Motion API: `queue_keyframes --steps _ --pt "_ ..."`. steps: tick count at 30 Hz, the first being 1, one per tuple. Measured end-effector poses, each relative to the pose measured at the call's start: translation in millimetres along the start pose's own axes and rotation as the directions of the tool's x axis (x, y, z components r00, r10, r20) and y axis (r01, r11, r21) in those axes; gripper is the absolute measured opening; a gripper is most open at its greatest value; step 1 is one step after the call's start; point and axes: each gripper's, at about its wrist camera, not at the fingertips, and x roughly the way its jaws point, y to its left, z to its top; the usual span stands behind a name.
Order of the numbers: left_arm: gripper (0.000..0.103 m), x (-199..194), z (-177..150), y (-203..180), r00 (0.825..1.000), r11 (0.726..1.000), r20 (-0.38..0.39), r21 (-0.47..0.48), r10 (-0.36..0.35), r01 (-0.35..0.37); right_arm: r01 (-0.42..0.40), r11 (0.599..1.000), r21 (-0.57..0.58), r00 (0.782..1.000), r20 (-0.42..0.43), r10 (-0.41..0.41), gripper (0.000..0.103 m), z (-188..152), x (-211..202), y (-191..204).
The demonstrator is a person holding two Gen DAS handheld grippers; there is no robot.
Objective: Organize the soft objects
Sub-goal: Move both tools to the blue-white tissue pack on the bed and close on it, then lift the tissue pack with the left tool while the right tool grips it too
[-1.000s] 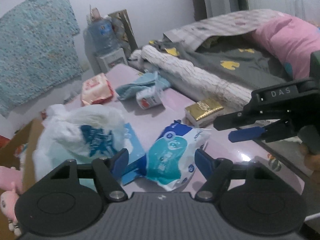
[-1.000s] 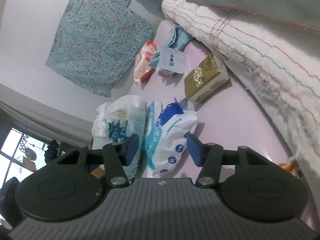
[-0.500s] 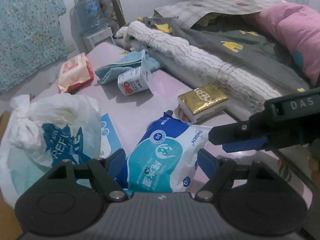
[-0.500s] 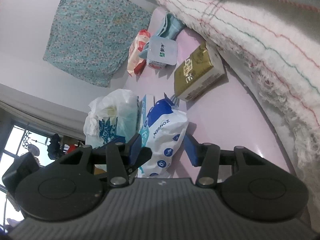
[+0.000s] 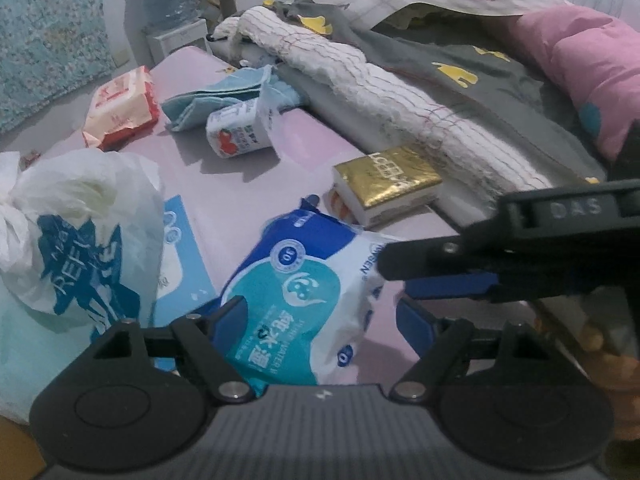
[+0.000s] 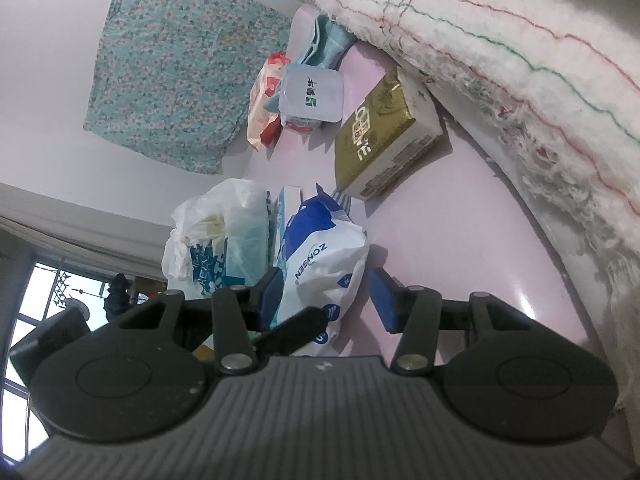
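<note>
In the left wrist view a white bag (image 5: 76,232) sits at the left. Low in the middle, the blue wipes pack (image 5: 308,292) lies on the pink table (image 5: 240,184), between the wide-apart jaws of the left gripper (image 5: 316,320), unpinched. The gold pack (image 5: 388,184) is right of centre. The right gripper (image 5: 404,276) comes in from the right, jaws half open around the same pack's end (image 6: 324,264), gap showing.

both grippers lowered toward wet-wipes pack (image 5: 304,304); left gripper (image 5: 316,320) widened, now straddling it; right gripper (image 6: 326,296) closer.
</note>
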Motion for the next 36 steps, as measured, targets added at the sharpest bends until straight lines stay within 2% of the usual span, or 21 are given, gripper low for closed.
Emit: queue_keyframes --steps 6,8,10,13,15,21,25,29,36 --pt "0.082 -10.4 -5.9 -9.9 0.997 0.997 0.004 0.008 -0.074 0.074 0.006 1.0 -0.016 1.0 -0.01 -0.007 0.048 3.2 10.0 4.5" --pt "0.079 -15.3 -5.1 -10.2 0.998 0.999 0.039 0.02 -0.051 0.05 0.009 1.0 -0.016 1.0 -0.014 -0.009 0.048 4.0 12.3 6.5" --pt "0.08 -16.6 -2.9 -8.0 0.998 1.0 0.067 0.029 0.005 -0.007 0.015 1.0 -0.017 1.0 -0.015 -0.015 0.049 4.9 13.0 7.2" --pt "0.08 -8.4 3.2 -0.9 0.996 0.997 0.066 0.045 0.064 -0.067 0.021 1.0 -0.014 1.0 -0.019 -0.021 0.05 5.8 12.7 7.4" --pt "0.084 -0.9 6.4 5.5 0.996 0.996 0.054 0.046 0.075 -0.078 0.019 1.0 -0.009 1.0 -0.019 -0.019 0.051 6.1 12.3 6.2" --pt "0.087 15.2 16.0 26.8 0.999 0.998 -0.002 -0.044 -0.034 0.034 0.006 1.0 0.011 1.0 -0.013 -0.006 0.055 8.7 12.3 3.7" --pt "0.087 24.8 15.4 27.1 0.992 0.992 -0.061 -0.077 -0.109 0.105 0.004 1.0 0.014 1.0 -0.01 -0.003 0.057 9.9 16.0 4.9" --pt "0.087 22.6 9.4 14.8 0.994 0.995 -0.068 -0.043 -0.09 0.087 -0.001 1.0 0.016 1.0 -0.018 0.001 0.057 8.6 19.7 6.9" --pt "0.086 8.1 -6.8 2.4 0.993 0.995 -0.071 -0.047 -0.092 0.089 0.008 1.0 -0.004 0.999 -0.043 -0.008 0.059 0.7 21.5 13.1"
